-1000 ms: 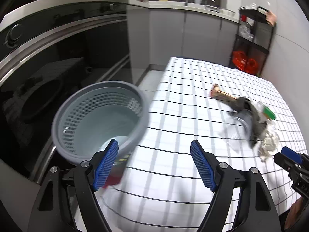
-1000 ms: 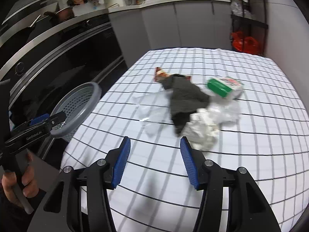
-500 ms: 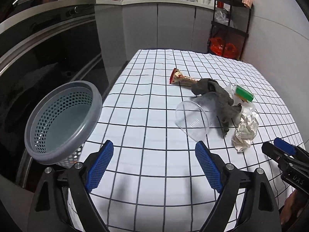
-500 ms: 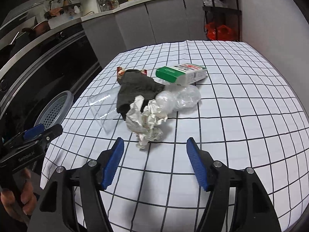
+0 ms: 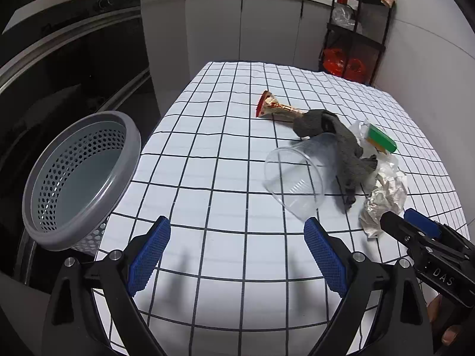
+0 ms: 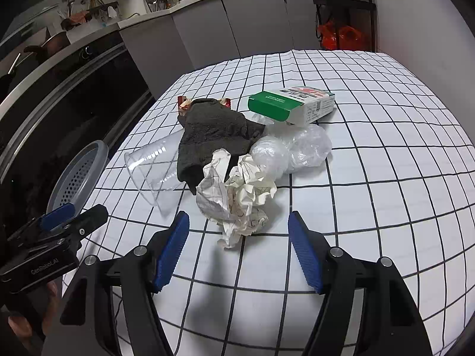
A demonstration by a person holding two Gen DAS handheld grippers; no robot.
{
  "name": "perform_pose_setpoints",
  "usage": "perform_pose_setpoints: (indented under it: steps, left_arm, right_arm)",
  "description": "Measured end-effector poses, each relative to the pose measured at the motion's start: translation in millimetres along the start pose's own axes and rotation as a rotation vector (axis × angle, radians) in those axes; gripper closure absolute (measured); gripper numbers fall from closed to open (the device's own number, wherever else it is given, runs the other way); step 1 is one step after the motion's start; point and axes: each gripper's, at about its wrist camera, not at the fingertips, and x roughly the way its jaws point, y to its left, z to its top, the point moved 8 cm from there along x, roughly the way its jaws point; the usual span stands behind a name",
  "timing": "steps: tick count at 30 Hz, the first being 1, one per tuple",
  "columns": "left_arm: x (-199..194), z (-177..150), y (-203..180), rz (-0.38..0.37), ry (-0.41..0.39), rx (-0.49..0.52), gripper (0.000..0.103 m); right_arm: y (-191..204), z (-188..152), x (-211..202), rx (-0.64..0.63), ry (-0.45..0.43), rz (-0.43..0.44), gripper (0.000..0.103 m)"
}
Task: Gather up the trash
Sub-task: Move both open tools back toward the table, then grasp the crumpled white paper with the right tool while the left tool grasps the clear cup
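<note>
A heap of trash lies on the checked tablecloth [image 5: 225,178]: a clear plastic cup [image 5: 297,175] on its side, a dark grey cloth [image 6: 216,130], crumpled paper [image 6: 237,198], crumpled clear plastic [image 6: 294,151], a green and white box [image 6: 294,105] and a red and gold wrapper [image 5: 273,108]. A grey perforated basket [image 5: 77,178] hangs off the table's left edge. My left gripper [image 5: 237,258] is opening, empty, just short of the cup. My right gripper [image 6: 237,252] is opening, empty, just in front of the crumpled paper.
Dark oven fronts [image 5: 68,68] and grey cabinets [image 5: 237,29] line the left and far sides. A black shelf rack [image 5: 356,29] with red bags stands at the far right by the white wall. A hand [image 6: 17,323] holds the left gripper's handle.
Both grippers have opened wider and come closer to the trash heap. In the left view the basket has slid left and the cup and cloth have come toward the middle.
</note>
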Motion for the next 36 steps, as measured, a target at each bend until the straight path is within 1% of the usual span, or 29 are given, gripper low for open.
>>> perform_pose_setpoints:
  steps: [3,8,12,16,18,20,22,23,26,31,36]
  left_arm:
    - [3.9,0.1,3.9,0.004,0.009,-0.012,0.011]
    - [8.3,-2.7,2.1,0.008,0.021,-0.003,0.011]
    - [8.7,-2.6,0.6,0.019,0.014,0.015,0.010]
    - [8.4,-3.0,3.3,0.027,0.014,0.011,0.010]
    - [7.9,-3.1,4.3,0.030,0.011,0.010,0.010]
    - [7.4,-3.1,4.5,0.035,0.009,0.013,0.010]
    - [6.7,-2.7,4.1,0.043,0.003,0.020,0.010]
    - [6.5,-2.4,4.2,0.050,0.000,0.025,0.010]
    - [5.0,-1.7,3.6,0.060,-0.010,0.035,0.010]
    - [0.8,-1.4,2.0,0.056,-0.027,0.049,0.010]
    - [-3.2,-1.3,-3.4,0.018,-0.033,0.074,0.010]
  right_arm:
    - [1.0,1.1,6.6,0.010,0.014,0.005,0.035]
    - [2.3,4.9,17.0,0.028,0.029,0.004,0.035]
    - [4.6,7.8,19.3,0.014,0.021,-0.013,0.035]
    - [7.5,8.2,19.7,-0.017,0.014,-0.034,0.036]
    - [8.8,7.7,18.8,-0.026,0.014,-0.033,0.049]
    - [9.8,8.3,18.2,-0.029,0.017,-0.027,0.056]
    - [9.8,8.1,15.9,-0.025,0.014,-0.014,0.061]
    - [9.3,8.0,14.6,-0.021,0.014,-0.007,0.069]
    - [6.2,7.0,8.6,0.001,0.015,0.014,0.069]
    - [-2.0,4.2,-6.3,0.040,0.014,0.052,0.069]
    - [-9.6,3.2,-26.5,0.038,-0.007,0.055,0.069]
